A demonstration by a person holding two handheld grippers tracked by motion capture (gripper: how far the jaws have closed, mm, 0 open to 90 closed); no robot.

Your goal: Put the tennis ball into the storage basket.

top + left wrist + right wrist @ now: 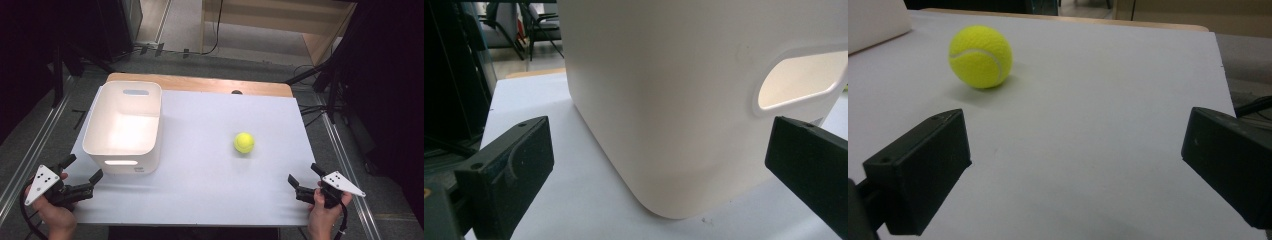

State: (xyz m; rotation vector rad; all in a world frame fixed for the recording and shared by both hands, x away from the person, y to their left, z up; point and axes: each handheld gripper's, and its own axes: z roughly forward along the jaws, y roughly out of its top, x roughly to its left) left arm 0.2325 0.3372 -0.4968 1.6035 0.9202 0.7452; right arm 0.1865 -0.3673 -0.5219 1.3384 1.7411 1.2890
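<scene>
A yellow tennis ball (244,142) lies on the white table sheet (210,165), right of centre; in the right gripper view the ball (980,56) is ahead and to the left. A white plastic bin (125,125) with handle cut-outs stands at the left; its near corner (674,100) looms close in the left gripper view. My left gripper (82,167) is open at the front left, just before the bin. My right gripper (303,175) is open at the front right, well short of the ball. Nothing is between either pair of jaws.
The sheet covers a wooden table (200,82) whose far edge shows. Dark stands and cables (325,90) flank the table on the floor. A person's hands (322,217) hold both grippers at the near edge.
</scene>
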